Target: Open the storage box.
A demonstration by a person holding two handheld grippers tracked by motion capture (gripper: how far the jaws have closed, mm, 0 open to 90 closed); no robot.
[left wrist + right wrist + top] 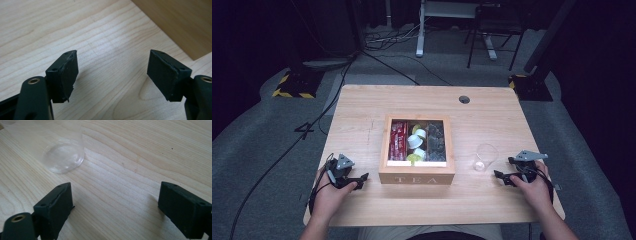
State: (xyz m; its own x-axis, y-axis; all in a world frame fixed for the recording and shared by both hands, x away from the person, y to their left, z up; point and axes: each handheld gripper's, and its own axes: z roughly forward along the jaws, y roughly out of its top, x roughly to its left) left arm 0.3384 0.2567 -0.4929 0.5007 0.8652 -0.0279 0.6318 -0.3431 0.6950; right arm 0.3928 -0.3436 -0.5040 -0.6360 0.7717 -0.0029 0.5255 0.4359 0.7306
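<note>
Pale grained wooden table point(362, 115) at frame centre, square wooden box lettered TEA point(417, 176) mid-frame, red packets point(398, 140), white and green pods point(417, 140), dark sachets point(435, 140) held inside, clear plastic cup point(485, 157) right of box, left gripper point(357, 181) lower left, jaws spread, nothing held, right gripper point(503, 176) lower right, jaws spread, nothing held.

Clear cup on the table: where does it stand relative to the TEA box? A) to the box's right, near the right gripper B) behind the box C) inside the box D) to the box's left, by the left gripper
A: the clear cup stands between the TEA box and the right gripper.
</note>
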